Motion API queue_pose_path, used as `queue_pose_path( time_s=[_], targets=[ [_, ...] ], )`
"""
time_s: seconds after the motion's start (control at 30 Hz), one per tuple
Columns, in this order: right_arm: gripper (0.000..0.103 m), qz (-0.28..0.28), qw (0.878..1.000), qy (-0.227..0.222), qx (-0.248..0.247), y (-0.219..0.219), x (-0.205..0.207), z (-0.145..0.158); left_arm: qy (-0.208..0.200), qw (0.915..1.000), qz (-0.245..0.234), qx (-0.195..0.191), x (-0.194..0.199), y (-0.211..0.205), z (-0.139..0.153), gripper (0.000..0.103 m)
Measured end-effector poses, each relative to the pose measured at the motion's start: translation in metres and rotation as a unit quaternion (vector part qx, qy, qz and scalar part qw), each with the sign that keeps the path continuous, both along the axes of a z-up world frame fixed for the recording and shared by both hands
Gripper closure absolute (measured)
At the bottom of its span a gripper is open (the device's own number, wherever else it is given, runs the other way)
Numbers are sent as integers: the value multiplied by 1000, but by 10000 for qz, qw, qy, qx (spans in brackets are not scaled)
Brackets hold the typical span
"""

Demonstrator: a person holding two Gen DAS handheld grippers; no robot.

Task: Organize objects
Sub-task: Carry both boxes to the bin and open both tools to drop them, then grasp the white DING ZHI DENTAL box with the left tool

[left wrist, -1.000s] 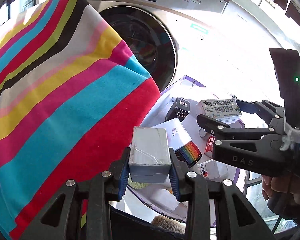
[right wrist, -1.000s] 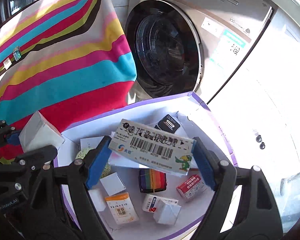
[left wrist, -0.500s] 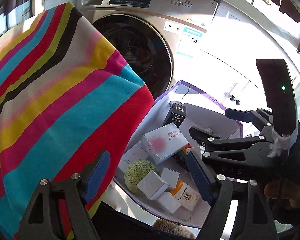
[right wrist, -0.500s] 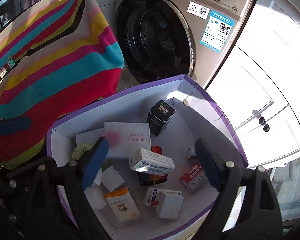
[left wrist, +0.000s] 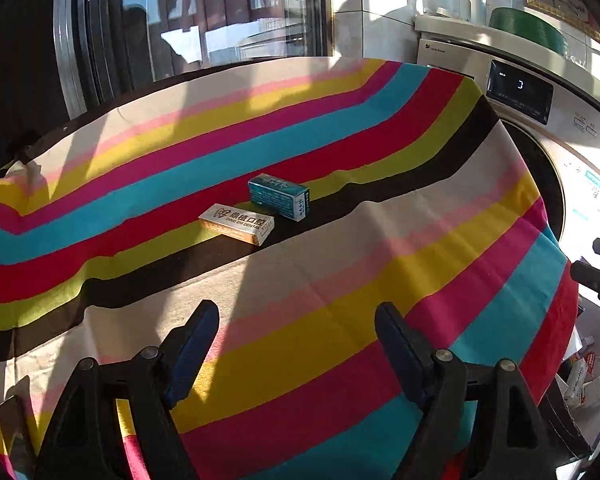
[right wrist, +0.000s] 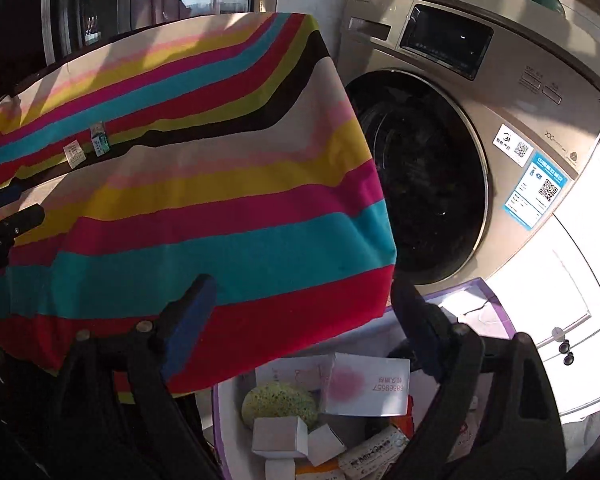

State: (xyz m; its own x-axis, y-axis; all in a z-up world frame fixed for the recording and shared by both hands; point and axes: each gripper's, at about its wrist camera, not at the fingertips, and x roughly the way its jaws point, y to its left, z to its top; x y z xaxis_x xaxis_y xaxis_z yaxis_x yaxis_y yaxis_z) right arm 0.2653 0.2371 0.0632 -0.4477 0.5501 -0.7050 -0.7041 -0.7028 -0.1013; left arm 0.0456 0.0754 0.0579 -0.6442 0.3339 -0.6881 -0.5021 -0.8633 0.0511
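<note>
The left hand-held gripper (left wrist: pixel 296 344) is spread wide with nothing between its blue-padded fingers (left wrist: pixel 192 344), and it hangs over the near part of the bench draped in a cloth of bright red, teal, yellow, pink and black stripes (left wrist: pixel 340 280). Ahead of it, well apart from the fingertips, two small cardboard cartons lie flat on the cloth: a long gold-and-white carton printed with lettering (left wrist: pixel 237 223) and, just behind and beside it, a teal rectangular carton (left wrist: pixel 279 196). Whether the two touch at a corner cannot be told.

Both cartons look light, stiff and thin-walled, so a moderate squeeze across the short width, near the middle of the length, should hold either one without crushing it. The printed faces may be slick, and the soft cloth beneath could bunch if the fingers dig in.

The right hand-held gripper (right wrist: pixel 300 316) is likewise wide open and empty, poised at the bench's hanging edge above a white box with a purple rim (right wrist: pixel 496 312) that stands on the floor in front of a silver front-loading washing machine (right wrist: pixel 480 128). Inside the box are a yellow-green speckled sponge (right wrist: pixel 278 402), a large white flat carton with a pink blot and printed digits (right wrist: pixel 366 386), several small plain white cartons (right wrist: pixel 278 436) and a long printed carton (right wrist: pixel 374 454), piled loosely. The two cartons on the bench look like what is left to move into it.
</note>
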Motion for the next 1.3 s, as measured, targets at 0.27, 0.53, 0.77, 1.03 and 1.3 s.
queue_pose_path(
  time_s=[0.27, 0.53, 0.77, 1.03, 1.3],
  targets=[
    [12, 532, 9981, 312, -45, 0, -105, -23, -138, 9985, 503, 186, -63, -99, -25, 21],
    [12, 721, 9970, 180, 215, 10, -138, -37, -629, 9976, 256, -164, -90, -124, -42, 21],
    [12, 485, 9987, 41, 138, 47, -130, -40, -631, 9970, 225, -397, -109, -122, -31, 17],
    [12, 675, 9976, 83, -116, 46, -158, -23, -681, 9961, -561, -48, -122, -23, -5, 16],
    [12, 1020, 9941, 15, -360, 23, -205, -13, -924, 9859, -1221, -672, -148, 32, -26, 4]
  ],
)
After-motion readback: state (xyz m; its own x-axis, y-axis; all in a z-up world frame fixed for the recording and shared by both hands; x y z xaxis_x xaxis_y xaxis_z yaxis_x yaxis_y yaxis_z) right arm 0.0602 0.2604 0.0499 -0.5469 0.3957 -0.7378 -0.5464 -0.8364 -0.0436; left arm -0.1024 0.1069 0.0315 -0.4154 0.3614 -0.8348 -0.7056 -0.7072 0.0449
